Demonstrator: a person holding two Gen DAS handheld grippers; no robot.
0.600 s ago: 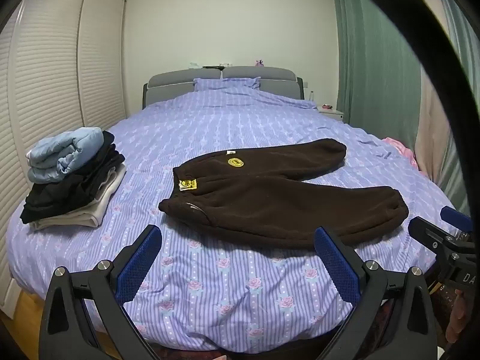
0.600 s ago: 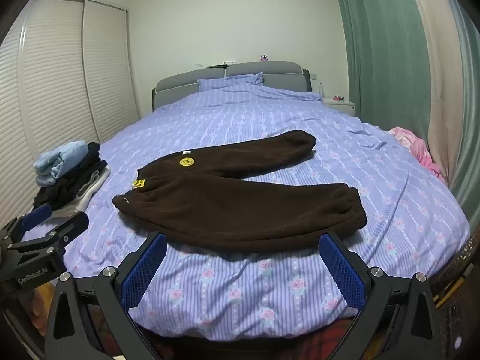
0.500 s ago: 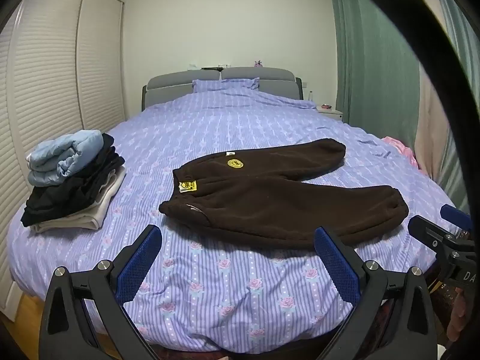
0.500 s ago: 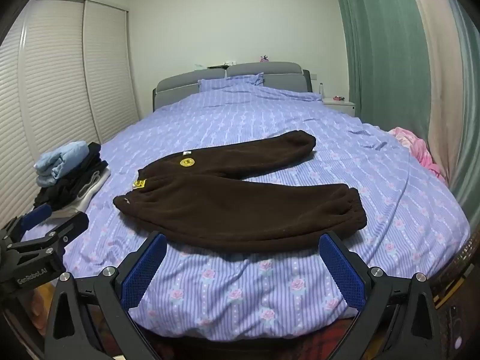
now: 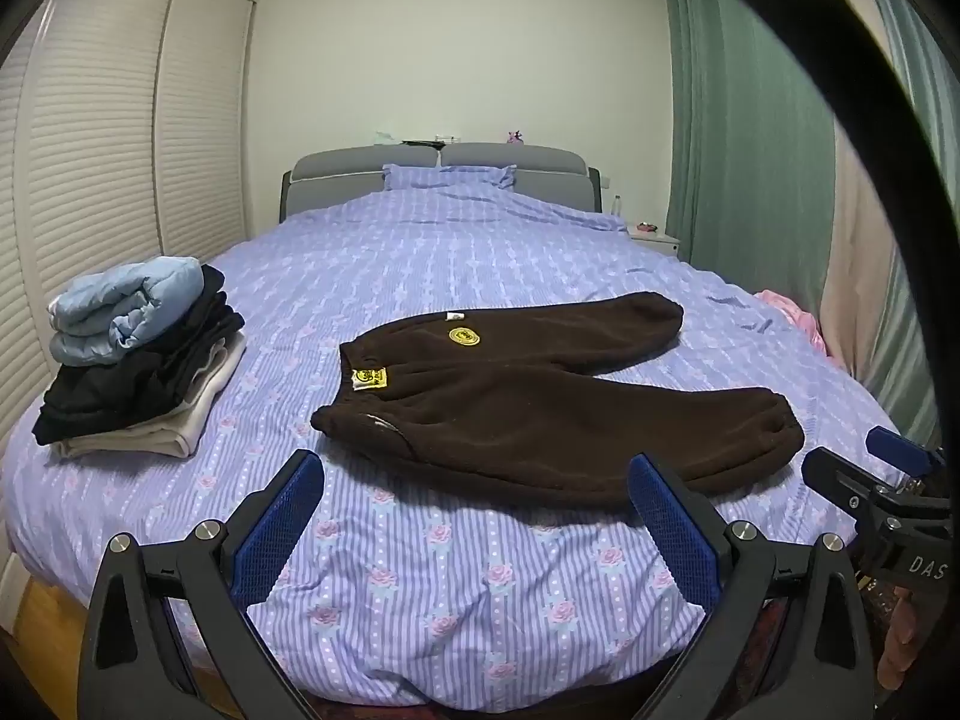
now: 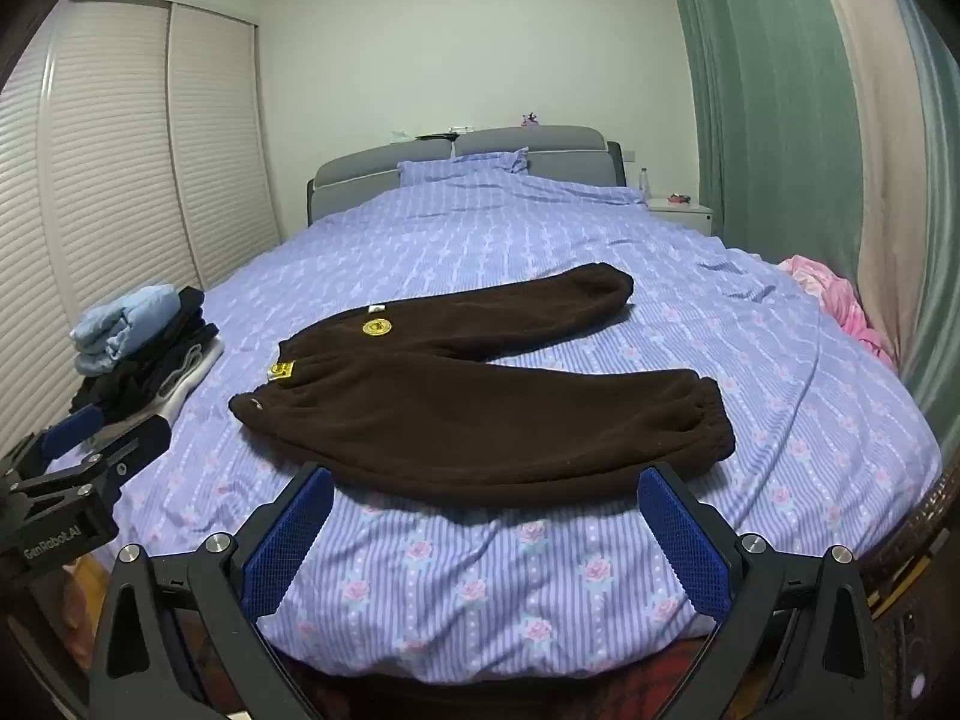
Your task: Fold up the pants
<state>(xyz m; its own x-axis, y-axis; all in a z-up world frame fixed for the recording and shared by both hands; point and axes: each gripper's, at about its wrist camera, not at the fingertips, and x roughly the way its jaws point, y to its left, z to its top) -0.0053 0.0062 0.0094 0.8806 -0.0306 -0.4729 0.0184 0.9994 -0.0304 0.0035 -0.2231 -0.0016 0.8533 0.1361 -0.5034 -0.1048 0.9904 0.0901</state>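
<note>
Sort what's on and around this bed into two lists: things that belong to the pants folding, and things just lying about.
Belongs to the job:
- dark brown fleece pants, spread flat on the bed, legs apart
- left gripper, open and empty
- right gripper, open and empty

Just lying about:
- stack of folded clothes, light blue on top
- crumpled pink cloth at the bed's edge
- purple striped floral bedspread

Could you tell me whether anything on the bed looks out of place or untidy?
Only small things. The brown pants lie unfolded with legs splayed apart, and a pink cloth sits crumpled at the bed's right edge. The stack of folded clothes is tidy. Nothing looks spilled or damaged.
</note>
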